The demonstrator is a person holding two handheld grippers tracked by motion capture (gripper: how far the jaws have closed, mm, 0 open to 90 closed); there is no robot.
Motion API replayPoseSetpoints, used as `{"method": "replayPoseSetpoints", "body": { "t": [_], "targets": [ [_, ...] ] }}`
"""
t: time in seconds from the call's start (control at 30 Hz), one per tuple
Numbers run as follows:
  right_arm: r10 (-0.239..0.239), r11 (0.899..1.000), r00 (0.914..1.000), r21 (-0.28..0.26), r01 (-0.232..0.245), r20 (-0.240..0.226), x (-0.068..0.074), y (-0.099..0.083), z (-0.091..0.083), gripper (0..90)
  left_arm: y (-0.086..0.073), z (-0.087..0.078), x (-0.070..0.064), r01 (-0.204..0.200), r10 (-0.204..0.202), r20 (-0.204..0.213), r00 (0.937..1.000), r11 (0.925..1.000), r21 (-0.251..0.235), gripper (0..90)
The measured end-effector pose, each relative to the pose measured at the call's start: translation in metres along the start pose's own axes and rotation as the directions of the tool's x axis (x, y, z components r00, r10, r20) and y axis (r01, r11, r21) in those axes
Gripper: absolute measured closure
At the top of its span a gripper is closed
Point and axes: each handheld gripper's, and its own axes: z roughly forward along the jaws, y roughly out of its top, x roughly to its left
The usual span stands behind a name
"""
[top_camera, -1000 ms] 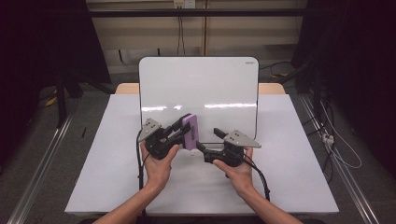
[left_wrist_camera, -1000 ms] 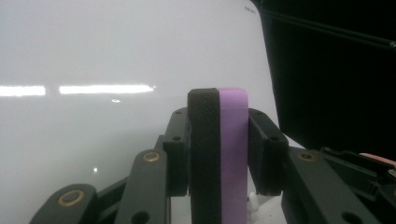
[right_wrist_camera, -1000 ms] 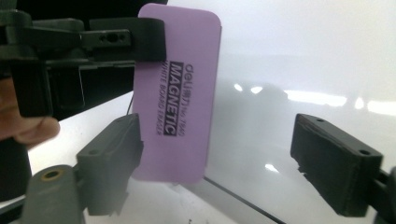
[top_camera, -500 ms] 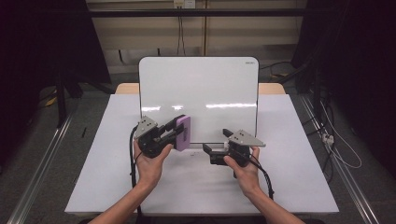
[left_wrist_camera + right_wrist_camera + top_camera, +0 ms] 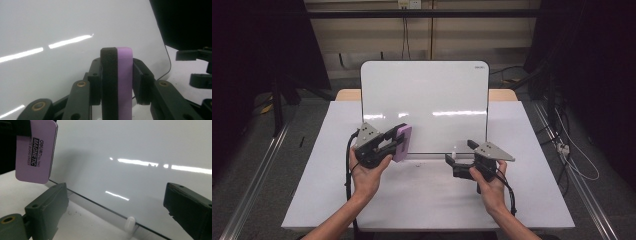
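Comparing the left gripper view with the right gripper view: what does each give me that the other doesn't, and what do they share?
Left gripper view: the eraser edge-on, black felt beside purple, clamped between the left gripper jaws.
Right gripper view: the eraser's printed purple face reading MAGNETIC, the open right gripper, and a small white cap at the whiteboard's lower edge.
Both: the glossy whiteboard and the eraser.

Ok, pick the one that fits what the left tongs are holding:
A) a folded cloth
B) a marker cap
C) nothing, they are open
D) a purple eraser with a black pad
D: in the left gripper view the left tongs are shut on the eraser, purple body beside its black pad, held up in front of the whiteboard; the right gripper view shows its purple face printed MAGNETIC.
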Motion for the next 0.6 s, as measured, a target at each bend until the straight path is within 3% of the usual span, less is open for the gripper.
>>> {"method": "replayPoseSetpoints", "body": {
  "t": [0.23,0.4,0.6],
  "targets": [
    [-0.019,1.0,0.9997,0.007,0.019,0.012,-0.006,-0.003,-0.021,5.1,0.006,-0.008,0.01,-0.009,0.009,-0.03,0.9995,1.0,-0.003,64.6],
    [-0.015,1.0,0.9975,0.018,0.014,0.069,-0.02,-0.007,-0.033,5.1,0.013,-0.014,0.017,-0.03,0.03,-0.069,0.9972,0.9995,0.009,64.7],
    [-0.054,0.998,0.988,0.042,0.048,0.145,-0.03,-0.015,-0.046,3.6,0.019,-0.02,0.023,-0.052,0.054,-0.108,0.9926,0.9984,0.02,64.8]
  ]
}}
